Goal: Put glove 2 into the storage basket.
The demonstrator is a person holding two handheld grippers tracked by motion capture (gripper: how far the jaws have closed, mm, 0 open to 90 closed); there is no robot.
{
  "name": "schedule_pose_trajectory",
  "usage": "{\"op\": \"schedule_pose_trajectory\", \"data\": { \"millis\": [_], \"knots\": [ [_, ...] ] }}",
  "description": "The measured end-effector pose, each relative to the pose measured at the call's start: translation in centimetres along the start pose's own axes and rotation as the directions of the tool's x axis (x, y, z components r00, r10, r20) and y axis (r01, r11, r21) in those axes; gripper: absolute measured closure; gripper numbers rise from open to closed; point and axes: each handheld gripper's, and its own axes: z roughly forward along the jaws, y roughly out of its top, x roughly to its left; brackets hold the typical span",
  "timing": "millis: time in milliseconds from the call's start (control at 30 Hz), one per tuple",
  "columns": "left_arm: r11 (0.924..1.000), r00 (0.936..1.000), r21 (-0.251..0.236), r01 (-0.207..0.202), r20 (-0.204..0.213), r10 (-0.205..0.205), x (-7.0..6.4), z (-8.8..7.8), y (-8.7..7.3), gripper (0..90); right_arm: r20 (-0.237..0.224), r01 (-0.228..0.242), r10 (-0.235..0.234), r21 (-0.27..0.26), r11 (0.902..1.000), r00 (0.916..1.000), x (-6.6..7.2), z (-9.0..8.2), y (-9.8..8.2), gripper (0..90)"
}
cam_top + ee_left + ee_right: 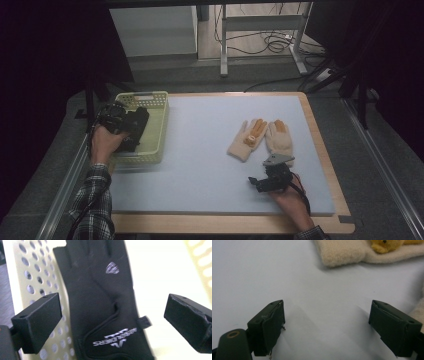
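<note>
A black glove (pixel 100 310) lies in the pale yellow perforated basket (pixel 159 131) at the left edge of the tabletop (pixel 200 165). It is made of smooth dark fabric, with a small silver emblem on the back of the hand, white lettering and a logo near the cuff, a curved seam across it and a small pull tab at one side. Its fingers point away from the camera in the left gripper view, and part of it rests against the basket's holed wall. The left gripper (pixel 112 320) hangs over it with its fingers spread wide on either side, not pressing the fabric. The right gripper (pixel 327 327) sits on the tabletop near a pair of cream gloves (pixel 260 140), its fingers wide apart with nothing between them.
</note>
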Motion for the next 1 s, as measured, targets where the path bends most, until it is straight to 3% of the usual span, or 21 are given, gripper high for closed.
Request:
{"op": "schedule_pose_trajectory", "data": {
  "millis": [200, 433, 667, 733, 800, 1000],
  "knots": [
    [0.9954, 0.9961, -0.096, -0.004, 0.087, 0.013, -0.7, -1.5, -0.9, 0.5, 0.000, 0.000, 0.000, 0.000, 1.0000, 1.0000, 0.0, 0.0, 0.0, 13.1],
    [0.9819, 0.9895, -0.185, -0.041, 0.129, 0.066, -1.8, -2.8, -1.6, 0.5, 0.001, 0.000, 0.000, 0.000, 1.0000, 1.0000, 0.0, 0.0, 0.0, 13.1],
    [0.9669, 0.9810, -0.235, -0.099, 0.140, 0.135, -3.6, -3.5, -1.9, 0.3, 0.001, 0.002, -0.002, 0.002, 1.0000, 1.0000, 0.0, 0.0, 0.0, 13.1],
    [0.9579, 0.9744, -0.264, -0.112, 0.160, 0.158, -4.6, -4.0, -2.3, 0.3, 0.001, 0.002, -0.002, 0.002, 1.0000, 1.0000, 0.0, 0.0, 0.0, 13.1],
    [0.9535, 0.9699, -0.274, -0.125, 0.169, 0.175, -5.2, -4.2, -2.5, 0.3, 0.001, 0.002, -0.002, 0.002, 1.0000, 1.0000, 0.0, 0.0, 0.0, 13.1],
    [0.9452, 0.9586, -0.291, -0.147, 0.193, 0.209, -6.7, -4.5, -3.1, 0.4, 0.001, 0.001, -0.001, 0.002, 1.0000, 1.0000, 0.0, 0.0, 0.0, 13.1]
  ]
}}
